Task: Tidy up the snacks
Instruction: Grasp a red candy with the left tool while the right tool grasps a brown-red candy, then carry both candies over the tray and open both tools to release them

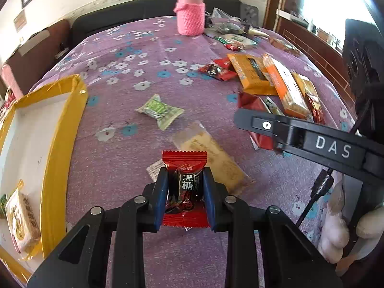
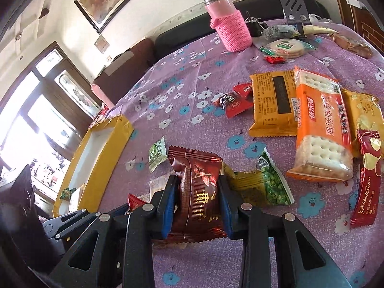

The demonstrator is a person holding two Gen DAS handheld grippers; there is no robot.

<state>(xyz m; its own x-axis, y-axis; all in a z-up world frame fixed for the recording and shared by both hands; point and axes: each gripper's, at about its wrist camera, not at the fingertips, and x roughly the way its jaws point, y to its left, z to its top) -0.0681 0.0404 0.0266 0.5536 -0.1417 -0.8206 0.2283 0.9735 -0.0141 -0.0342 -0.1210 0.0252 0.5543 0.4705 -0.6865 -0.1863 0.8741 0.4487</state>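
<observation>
Two snacks are gripped at once: the left tongs [image 1: 184,192] are clamped on a red candy packet [image 1: 184,187], its long axis running straight out along the fingers, crimped end pointing away, just above the purple-clothed surface [image 1: 134,48]. The right tongs [image 2: 196,199] pinch a dark red foil packet [image 2: 196,192], also lengthwise along the fingers, beside the snack pile. Picking looks done; next each should be carried to the yellow-rimmed box [image 1: 64,110] at the left edge and released inside.
</observation>
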